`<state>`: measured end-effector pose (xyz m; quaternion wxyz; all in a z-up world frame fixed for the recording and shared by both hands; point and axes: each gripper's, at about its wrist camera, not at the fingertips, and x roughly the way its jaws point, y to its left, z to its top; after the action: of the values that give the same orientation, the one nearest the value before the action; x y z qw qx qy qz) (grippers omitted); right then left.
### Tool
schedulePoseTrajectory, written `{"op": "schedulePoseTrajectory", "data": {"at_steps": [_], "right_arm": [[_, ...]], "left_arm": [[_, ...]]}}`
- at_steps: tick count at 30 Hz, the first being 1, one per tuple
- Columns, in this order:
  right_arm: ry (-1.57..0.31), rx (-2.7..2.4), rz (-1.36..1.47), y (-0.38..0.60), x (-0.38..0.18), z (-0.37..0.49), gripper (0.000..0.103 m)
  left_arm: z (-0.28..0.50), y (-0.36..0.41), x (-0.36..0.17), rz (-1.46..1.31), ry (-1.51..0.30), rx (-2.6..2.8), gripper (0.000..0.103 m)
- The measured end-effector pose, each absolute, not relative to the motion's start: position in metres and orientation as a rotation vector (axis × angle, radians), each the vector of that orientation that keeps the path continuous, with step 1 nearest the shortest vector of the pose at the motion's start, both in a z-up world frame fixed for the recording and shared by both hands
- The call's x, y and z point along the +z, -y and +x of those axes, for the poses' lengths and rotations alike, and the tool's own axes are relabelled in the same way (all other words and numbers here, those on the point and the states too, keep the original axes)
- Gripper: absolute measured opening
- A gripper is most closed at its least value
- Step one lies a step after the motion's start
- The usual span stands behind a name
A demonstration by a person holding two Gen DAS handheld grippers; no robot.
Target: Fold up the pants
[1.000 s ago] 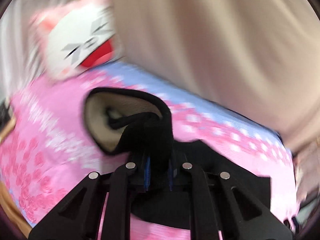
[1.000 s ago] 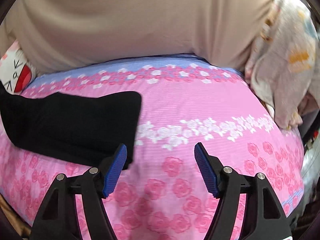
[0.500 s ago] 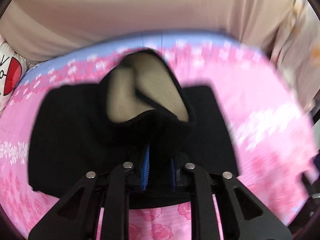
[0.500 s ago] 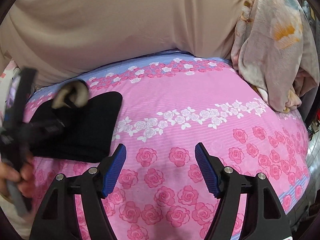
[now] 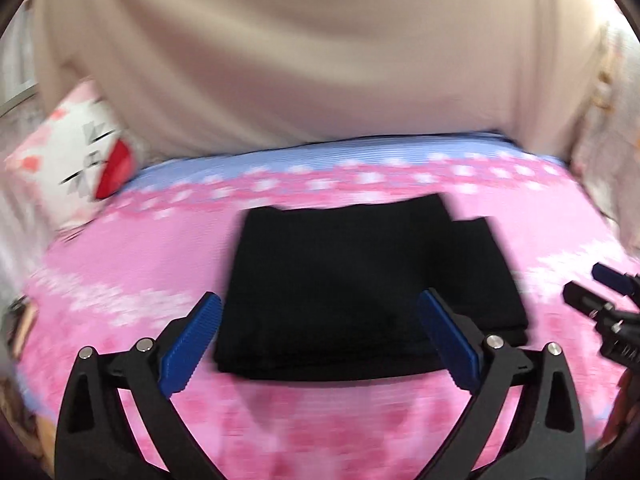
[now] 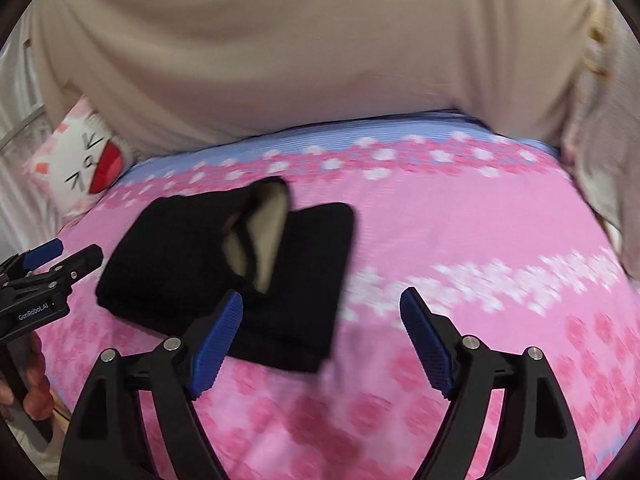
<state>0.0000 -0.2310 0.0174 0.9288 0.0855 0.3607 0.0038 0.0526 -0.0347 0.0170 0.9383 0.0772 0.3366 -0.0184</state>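
Obs., both wrist cams, some motion blur.

Pants: black, folded into a compact stack, lying on the bed w/ pink rose-print sheet, approx. mid-bed. Right wrist view shows a pale inner lining exposed at the top fold, i.e. top layer not lying fully flat there. In left wrist view the stack reads as a neat dark rectangle, second layer offset to the right side.

Your left tool: its jaws have just been opening and stand spread wide; blue pads sit at either side of the near edge of the pants, not pressing on the cloth. Nothing pinched.

Your right tool: its jaws have just been opening a bit further, also spread; left pad overlaps the pants' near right corner in frame, contact can't be confirmed. Rest of the gap is over bare sheet. Nothing held.

Bkgd: beige curtain behind the bed; white/red cat-face cushion at far left; floral blanket bunched at far right.
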Motion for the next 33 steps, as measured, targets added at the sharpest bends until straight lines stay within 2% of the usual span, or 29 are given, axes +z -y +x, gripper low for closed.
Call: {"op": "schedulePoseTrajectory", "data": {"at_steps": [5, 11, 13, 14, 15, 16, 21, 23, 27, 30, 31, 33], "right_arm": [[-0.809, 0.097, 0.158, 0.193, 0.004, 0.063, 0.079], [-0.912, 0.093, 0.192, 0.177, -0.042, 0.112, 0.078], [-0.885, 0.072, 0.178, 0.171, -0.042, 0.109, 0.056], [-0.87, 0.075, 0.178, 0.168, -0.034, 0.106, 0.027], [-0.855, 0.092, 0.191, 0.169, -0.025, 0.103, 0.018], [-0.829, 0.099, 0.195, 0.17, -0.013, 0.098, 0.017], [-0.7, 0.061, 0.156, 0.185, 0.044, 0.055, 0.018], [-0.71, 0.011, 0.174, 0.201, 0.036, 0.045, 0.021], [-0.881, -0.052, 0.239, 0.231, -0.041, 0.06, 0.037], [-0.845, -0.031, 0.33, 0.24, -0.029, 0.048, 0.04], [-0.819, -0.044, 0.324, 0.24, -0.019, 0.041, 0.044], [-0.778, -0.069, 0.283, 0.241, -0.004, 0.028, 0.065]], "left_arm": [[0.057, -0.028, 0.0, 0.16, -0.704, 0.167, 0.097], [0.062, -0.074, -0.019, 0.161, -0.755, 0.233, 0.097], [0.064, -0.077, -0.023, 0.156, -0.766, 0.226, 0.097], [0.064, -0.08, -0.023, 0.152, -0.77, 0.222, 0.097], [0.063, -0.08, -0.023, 0.148, -0.775, 0.215, 0.097], [0.064, -0.081, -0.023, 0.137, -0.78, 0.202, 0.097], [0.063, -0.079, -0.018, 0.107, -0.778, 0.161, 0.097], [0.065, -0.076, -0.02, 0.101, -0.788, 0.144, 0.097], [0.075, -0.064, -0.032, 0.081, -0.836, 0.102, 0.097], [0.08, -0.058, -0.038, 0.03, -0.884, 0.047, 0.097], [0.081, -0.058, -0.039, 0.002, -0.898, 0.019, 0.097], [0.082, -0.058, -0.041, -0.046, -0.906, -0.019, 0.098]]}}
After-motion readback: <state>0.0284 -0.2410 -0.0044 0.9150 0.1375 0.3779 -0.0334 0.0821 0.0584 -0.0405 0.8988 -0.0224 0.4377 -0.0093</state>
